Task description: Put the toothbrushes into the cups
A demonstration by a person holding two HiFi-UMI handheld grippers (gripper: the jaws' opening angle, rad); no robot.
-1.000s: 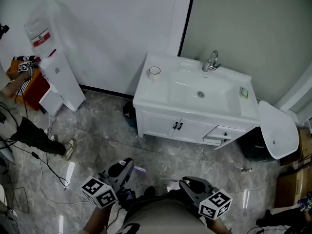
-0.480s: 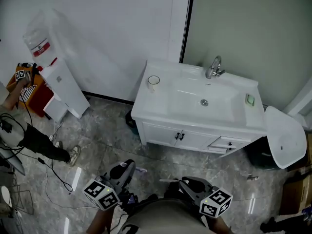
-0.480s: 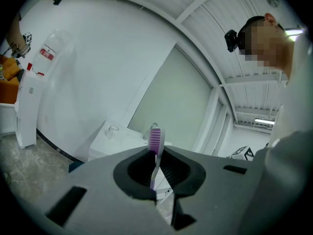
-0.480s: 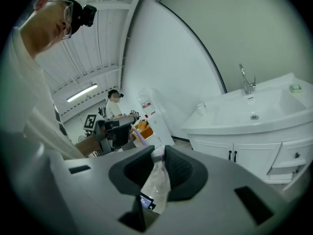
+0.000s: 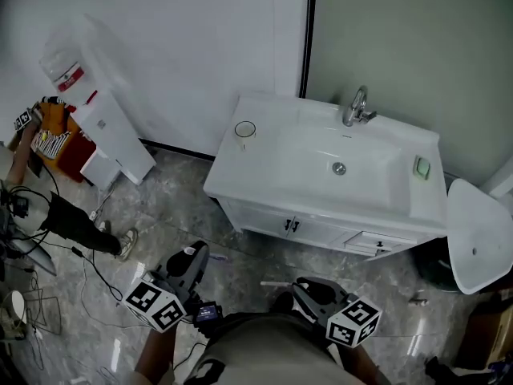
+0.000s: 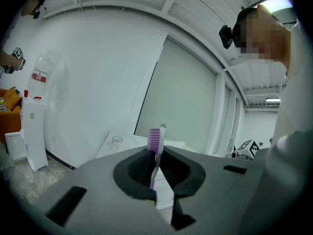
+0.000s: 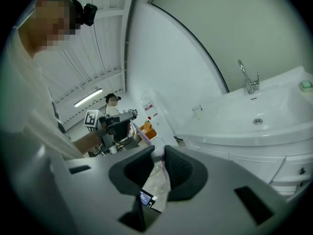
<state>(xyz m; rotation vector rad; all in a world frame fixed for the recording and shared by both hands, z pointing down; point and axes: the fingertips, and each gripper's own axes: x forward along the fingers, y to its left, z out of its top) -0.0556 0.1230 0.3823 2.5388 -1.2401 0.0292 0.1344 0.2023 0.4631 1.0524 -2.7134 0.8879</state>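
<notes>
A clear cup (image 5: 244, 130) stands on the left corner of the white sink cabinet (image 5: 240, 184); the left gripper view shows the cup (image 6: 116, 140) far ahead, and so does the right gripper view (image 7: 197, 110). My left gripper (image 5: 195, 255) is low in the head view, shut on a purple toothbrush (image 6: 155, 148) that stands upright between its jaws (image 6: 157, 156). My right gripper (image 5: 298, 287) is beside it, shut on a pale toothbrush (image 5: 272, 284) that sticks out to the left. That brush (image 7: 159, 173) shows as a translucent piece between the pads. Both grippers are well short of the cabinet.
A tap (image 5: 356, 107) and a green soap (image 5: 422, 167) sit on the sink top. A water dispenser (image 5: 100, 123) leans at the left wall, with a person (image 5: 50, 139) and floor cables (image 5: 88, 263) near it. A white oval lid (image 5: 478, 235) stands at the right.
Both grippers have come forward over the floor toward the sink cabinet, which now sits lower and nearer in the head view. Each still grips its toothbrush.
</notes>
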